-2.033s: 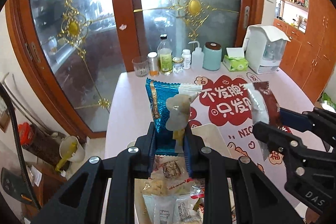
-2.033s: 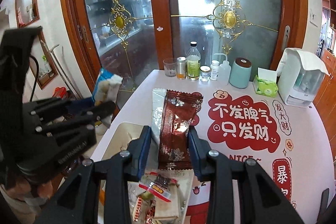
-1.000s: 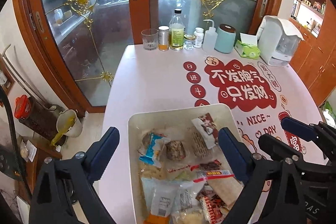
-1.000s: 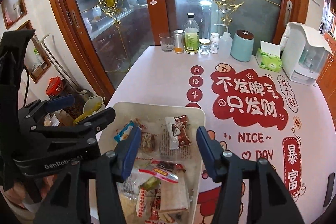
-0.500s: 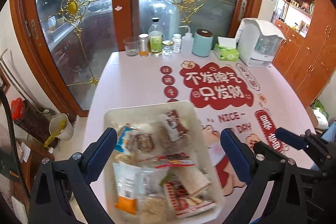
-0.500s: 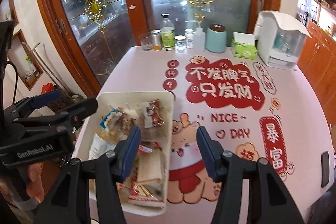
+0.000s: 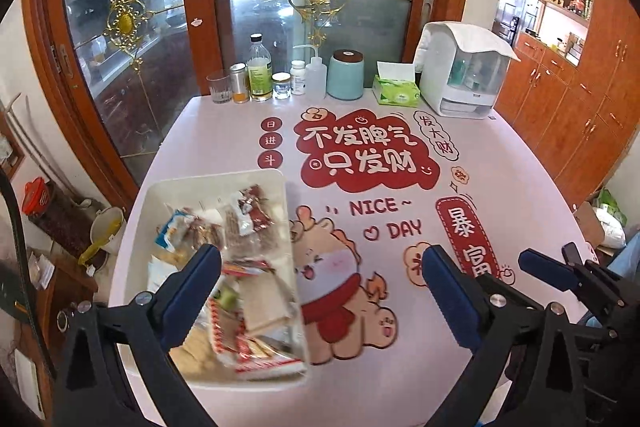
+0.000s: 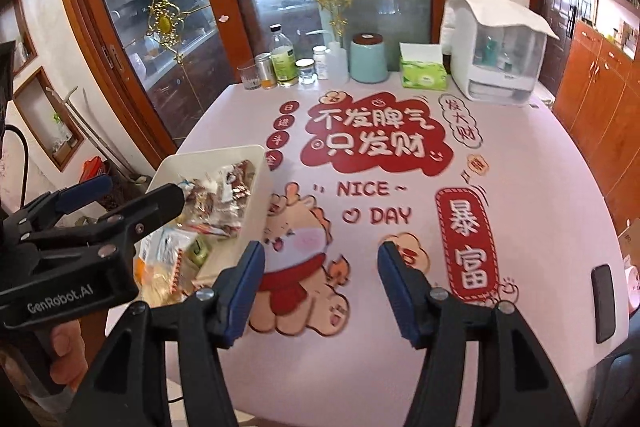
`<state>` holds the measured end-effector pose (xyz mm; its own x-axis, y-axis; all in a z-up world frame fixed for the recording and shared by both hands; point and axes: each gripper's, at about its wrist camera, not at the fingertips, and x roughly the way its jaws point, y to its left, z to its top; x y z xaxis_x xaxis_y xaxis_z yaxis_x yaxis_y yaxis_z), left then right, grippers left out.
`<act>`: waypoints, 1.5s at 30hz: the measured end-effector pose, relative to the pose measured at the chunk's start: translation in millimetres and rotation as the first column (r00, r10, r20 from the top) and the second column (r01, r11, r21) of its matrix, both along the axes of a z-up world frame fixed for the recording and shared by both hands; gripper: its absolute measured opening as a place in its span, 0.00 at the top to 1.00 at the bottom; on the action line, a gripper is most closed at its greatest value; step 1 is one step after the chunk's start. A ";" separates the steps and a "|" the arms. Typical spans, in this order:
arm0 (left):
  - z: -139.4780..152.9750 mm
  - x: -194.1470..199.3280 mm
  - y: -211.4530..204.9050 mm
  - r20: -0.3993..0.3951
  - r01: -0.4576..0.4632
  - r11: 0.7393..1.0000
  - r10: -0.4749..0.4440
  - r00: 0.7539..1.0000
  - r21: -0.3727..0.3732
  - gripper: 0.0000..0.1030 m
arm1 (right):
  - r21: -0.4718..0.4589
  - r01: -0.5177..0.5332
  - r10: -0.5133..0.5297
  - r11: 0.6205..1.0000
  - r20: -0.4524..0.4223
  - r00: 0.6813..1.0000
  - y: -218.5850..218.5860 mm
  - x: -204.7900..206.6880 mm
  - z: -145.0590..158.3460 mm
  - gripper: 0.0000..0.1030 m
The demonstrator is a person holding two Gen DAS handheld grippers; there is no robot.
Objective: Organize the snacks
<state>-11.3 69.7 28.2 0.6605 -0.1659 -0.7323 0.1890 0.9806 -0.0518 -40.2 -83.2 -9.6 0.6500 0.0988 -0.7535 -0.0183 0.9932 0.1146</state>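
Note:
A white tray [image 7: 216, 177] full of wrapped snack packets [image 7: 240, 227] sits on the table's near left corner. My left gripper [image 7: 320, 267] hangs above the tray's right edge and the cartoon print, jaws wide open with nothing between them. One of the right gripper's blue fingers [image 7: 548, 269] shows at the far right of that view. In the right wrist view the tray [image 8: 260, 179] lies to the left. My right gripper [image 8: 320, 259] hovers over the bare printed cloth right of it. Its jaws are opening and hold nothing.
Along the table's back edge stand a glass [image 7: 219, 87], bottles and jars [image 7: 260, 75], a teal canister [image 7: 346, 75], a green tissue box [image 7: 396, 91] and a white appliance [image 7: 464, 75]. A black phone [image 8: 602, 303] lies near the right edge. A hand [image 8: 60, 343] grips the left gripper's handle.
Both grippers let go of their snack packets into the tray, then swung right, so the tray slid to the left in both views. The right jaws stand slightly wider.

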 end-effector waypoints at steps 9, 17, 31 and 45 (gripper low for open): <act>-4.4 -18.3 -17.8 -0.011 -0.085 0.996 0.085 0.996 0.040 0.03 | 0.030 0.017 -0.017 0.999 -0.009 1.000 -40.1 -10.9 1.8 0.42; -4.9 -24.0 -7.3 0.010 -0.135 0.987 0.135 0.991 0.090 0.03 | 0.023 0.024 -0.024 0.999 0.008 1.000 -31.2 -11.9 4.7 0.41; -13.3 -14.3 9.6 -0.013 -0.117 0.988 0.119 0.993 0.102 0.03 | -0.004 0.027 -0.026 1.000 0.022 0.999 -3.9 -8.6 6.9 0.41; -16.4 -9.8 16.5 -0.026 -0.110 0.990 0.112 0.993 0.088 0.03 | -0.013 0.043 -0.043 0.999 0.000 0.999 7.8 -2.5 1.5 0.41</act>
